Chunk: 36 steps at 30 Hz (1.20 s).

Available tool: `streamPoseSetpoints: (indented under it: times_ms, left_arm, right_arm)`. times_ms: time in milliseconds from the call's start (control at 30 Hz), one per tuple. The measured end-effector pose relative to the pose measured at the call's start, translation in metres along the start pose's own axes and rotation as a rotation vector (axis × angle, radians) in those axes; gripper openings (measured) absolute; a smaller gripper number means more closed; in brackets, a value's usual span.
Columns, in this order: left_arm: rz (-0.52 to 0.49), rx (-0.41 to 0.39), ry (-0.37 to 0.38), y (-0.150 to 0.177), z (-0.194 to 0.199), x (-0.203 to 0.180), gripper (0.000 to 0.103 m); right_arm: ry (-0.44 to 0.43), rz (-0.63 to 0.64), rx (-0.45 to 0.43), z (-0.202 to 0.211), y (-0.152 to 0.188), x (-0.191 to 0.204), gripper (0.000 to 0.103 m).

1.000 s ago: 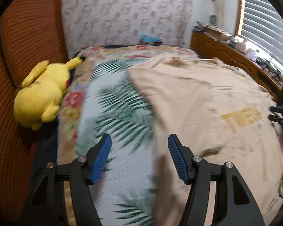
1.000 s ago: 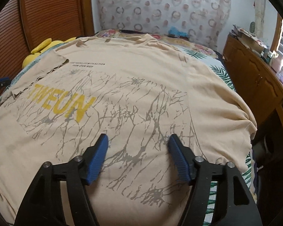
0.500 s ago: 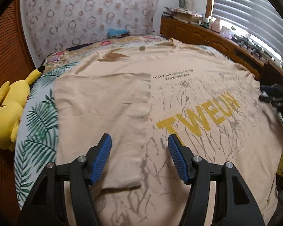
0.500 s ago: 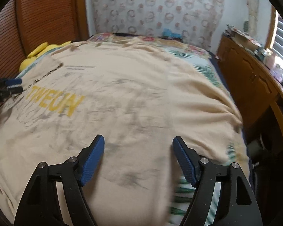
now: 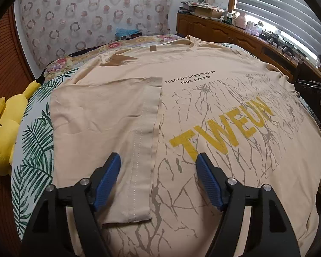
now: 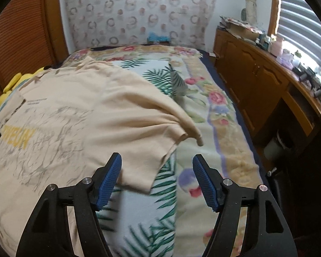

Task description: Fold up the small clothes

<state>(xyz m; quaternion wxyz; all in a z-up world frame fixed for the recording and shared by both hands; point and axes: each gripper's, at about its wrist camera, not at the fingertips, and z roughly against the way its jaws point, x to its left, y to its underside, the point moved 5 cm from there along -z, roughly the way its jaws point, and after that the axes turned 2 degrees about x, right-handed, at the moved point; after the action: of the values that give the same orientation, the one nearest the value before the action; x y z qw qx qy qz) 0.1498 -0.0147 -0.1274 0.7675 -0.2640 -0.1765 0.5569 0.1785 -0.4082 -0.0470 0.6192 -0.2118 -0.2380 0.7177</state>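
Note:
A beige T-shirt [image 5: 203, 98] with yellow "TWEUN" lettering lies flat on the bed. Its left sleeve [image 5: 109, 117] is folded inward over the chest. My left gripper [image 5: 158, 167] is open and empty, just above the folded sleeve's hem. In the right wrist view the shirt [image 6: 79, 117] covers the left half of the bed, with its right sleeve [image 6: 177, 124] spread out and rumpled. My right gripper [image 6: 157, 171] is open and empty above that sleeve's edge. It also shows at the far right of the left wrist view [image 5: 310, 85].
The bed carries a leaf-and-flower blanket [image 6: 205, 115]. A yellow plush toy [image 5: 2, 137] lies along the bed's left side by a wooden slatted wall. A wooden dresser [image 6: 267, 85] with clutter runs along the right side under a blinded window.
The left gripper swung right from the bare blanket to over the folded sleeve. The right gripper swung right from the shirt's middle to its right sleeve edge. Both stayed open.

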Motion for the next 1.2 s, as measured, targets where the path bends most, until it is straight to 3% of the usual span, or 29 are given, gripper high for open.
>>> streamPoseSetpoints:
  times_ms: [567, 667, 733, 800, 867, 1033, 1200]
  left_arm:
    - [-0.005, 0.001, -0.003, 0.000, -0.001, -0.001, 0.077]
    - [-0.004, 0.001, -0.003, 0.000, -0.001, -0.001, 0.078]
    - [-0.004, 0.001, -0.003, 0.001, -0.001, -0.001, 0.079]
    - [-0.002, 0.002, -0.004, 0.001, -0.001, 0.000, 0.080]
    - [0.000, 0.003, -0.003, 0.002, -0.001, 0.000, 0.081]
    - [-0.001, 0.005, -0.005, 0.001, -0.002, 0.001, 0.084]
    - [0.000, 0.006, -0.004, 0.002, -0.002, 0.001, 0.084]
  right_arm:
    - [-0.062, -0.132, 0.071, -0.056, -0.040, -0.042, 0.063]
    - [-0.092, -0.142, 0.075, -0.059, -0.044, -0.042, 0.050]
    - [-0.139, -0.155, 0.081, -0.060, -0.045, -0.041, 0.036]
    - [-0.173, -0.150, 0.085, -0.057, -0.047, -0.038, 0.015]
    - [-0.152, -0.116, 0.085, -0.053, -0.048, -0.033, 0.006]
    - [-0.106, -0.004, 0.050, -0.034, -0.059, -0.009, 0.002]
    - [-0.172, 0.079, -0.032, 0.003, -0.082, 0.037, 0.002]
